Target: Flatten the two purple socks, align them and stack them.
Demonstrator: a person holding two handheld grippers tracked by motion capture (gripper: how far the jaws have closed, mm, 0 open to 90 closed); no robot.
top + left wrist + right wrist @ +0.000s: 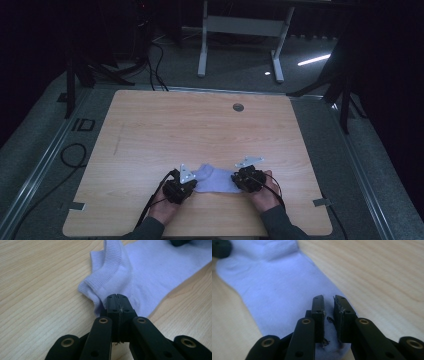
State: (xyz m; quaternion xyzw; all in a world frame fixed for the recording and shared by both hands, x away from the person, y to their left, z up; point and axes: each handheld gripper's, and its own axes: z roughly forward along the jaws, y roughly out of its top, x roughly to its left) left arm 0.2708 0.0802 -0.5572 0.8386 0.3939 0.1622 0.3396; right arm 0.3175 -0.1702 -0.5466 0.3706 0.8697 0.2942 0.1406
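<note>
Lying flat near the counter's (150, 130) front edge, the lilac sock (216, 180) sits between both grippers; the left gripper (117, 300) is clamped on its cuff, while the right gripper (329, 305) stands narrowly apart over the toe, so pulling now could drag the toe loose

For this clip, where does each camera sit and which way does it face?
High view: above the person's side, looking forward and down on the table; forearms, both hands, left gripper, right gripper.
Left gripper view: along shut jaws pinching the sock at its cuff end.
Right gripper view: along slightly parted jaws over the sock's toe end.
Shared: the lilac sock, seen from opposite ends in the gripper views.
</note>
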